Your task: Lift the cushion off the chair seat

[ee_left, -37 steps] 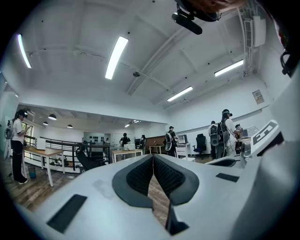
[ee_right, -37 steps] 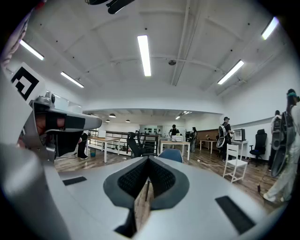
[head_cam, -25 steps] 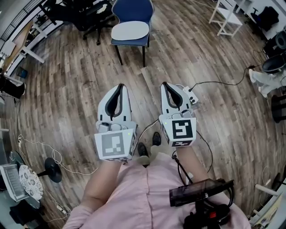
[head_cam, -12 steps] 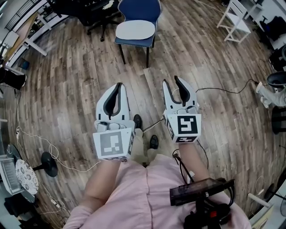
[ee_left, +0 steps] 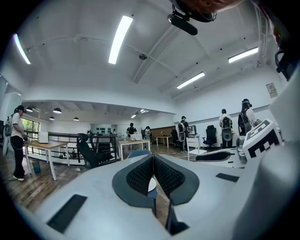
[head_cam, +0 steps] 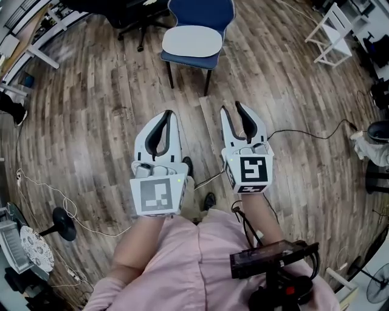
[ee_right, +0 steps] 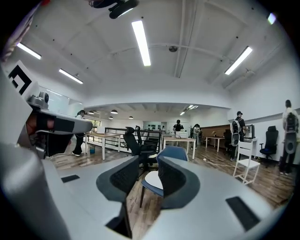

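Left tool (head_cam: 166, 115): jaws shut. In the left gripper view the ribbed pads (ee_left: 139, 176) press together along their length, with nothing between them. Right tool (head_cam: 231, 108): jaws a moderate gap apart and empty, pads (ee_right: 124, 178) clear of each other. Both tools are held side by side in front of the person's body, near each other but not touching, tips pointing forward toward the chair (head_cam: 189, 59).

Cushion (head_cam: 192, 41): white, oval, lying flat on the blue chair seat, untouched. The chair stands on the wood floor (head_cam: 97, 109), ahead of and well apart from both tools. In the right gripper view, the cushion (ee_right: 152, 179) and the blue backrest show through the open gap, far beyond the jaws. In the left gripper view, only a sliver of cushion (ee_left: 150, 184) shows below the closed pads.

Surroundings: black office chair (head_cam: 130, 15) behind and left of the blue chair. White stand (head_cam: 333, 39) at far right. Black cable (head_cam: 304, 130) on the floor at right. People (ee_right: 178, 126) stand at desks in the background.
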`<state>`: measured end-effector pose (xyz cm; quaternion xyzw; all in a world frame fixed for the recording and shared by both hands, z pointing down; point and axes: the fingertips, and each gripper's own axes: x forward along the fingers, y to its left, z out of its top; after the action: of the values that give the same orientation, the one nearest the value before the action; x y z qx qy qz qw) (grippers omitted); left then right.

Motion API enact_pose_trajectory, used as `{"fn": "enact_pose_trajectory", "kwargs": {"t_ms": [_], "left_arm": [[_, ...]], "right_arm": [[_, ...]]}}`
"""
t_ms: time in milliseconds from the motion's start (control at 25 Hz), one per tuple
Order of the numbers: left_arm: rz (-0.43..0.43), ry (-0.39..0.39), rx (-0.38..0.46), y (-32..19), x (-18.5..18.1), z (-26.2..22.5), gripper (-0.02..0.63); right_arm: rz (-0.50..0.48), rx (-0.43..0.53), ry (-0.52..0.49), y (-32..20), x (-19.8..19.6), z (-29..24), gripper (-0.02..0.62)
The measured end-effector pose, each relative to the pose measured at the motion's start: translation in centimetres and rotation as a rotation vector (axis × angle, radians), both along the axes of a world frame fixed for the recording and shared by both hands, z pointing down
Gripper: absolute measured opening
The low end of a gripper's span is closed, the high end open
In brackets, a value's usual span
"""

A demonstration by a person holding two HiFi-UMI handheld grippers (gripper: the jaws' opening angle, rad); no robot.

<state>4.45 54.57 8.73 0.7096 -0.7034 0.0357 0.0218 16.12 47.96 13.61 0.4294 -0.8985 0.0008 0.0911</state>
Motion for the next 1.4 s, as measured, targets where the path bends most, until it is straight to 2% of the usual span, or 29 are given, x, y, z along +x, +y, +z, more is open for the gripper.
{"fn": "enact_pose_trajectory", "kwargs": {"t_ms": [200, 360, 560, 800, 1080, 1400], "left_arm": [[0.006, 0.020, -0.002, -6.2, -5.0, 0.5, 0.014], [0.021, 0.007, 0.032, -10.6, -8.2, -0.8, 0.014], [0.041, -0.017, 0.059, -13.9, -10.7, -2.0, 0.014], [0.070, -0.033, 0.058, -16.8, -11.0, -2.0, 0.014], [0.109, -0.047, 0.008, -20.6, -10.1, 0.3, 0.014], [0.129, -0.074, -0.059, -28.5, -9.2, 2.8, 0.014]], "right_arm": [[0.001, 0.003, 0.013, -6.3, -4.9, 0.1, 0.124], [0.014, 0.037, 0.017, -10.6, -8.0, -1.1, 0.123], [0.034, 0.075, 0.016, -13.7, -10.1, -3.2, 0.118], [0.078, 0.089, 0.009, -16.1, -9.8, -3.9, 0.115], [0.121, 0.034, 0.009, -19.2, -8.1, -1.4, 0.112], [0.146, -0.026, 0.000, -27.2, -6.9, 1.6, 0.112]]}}
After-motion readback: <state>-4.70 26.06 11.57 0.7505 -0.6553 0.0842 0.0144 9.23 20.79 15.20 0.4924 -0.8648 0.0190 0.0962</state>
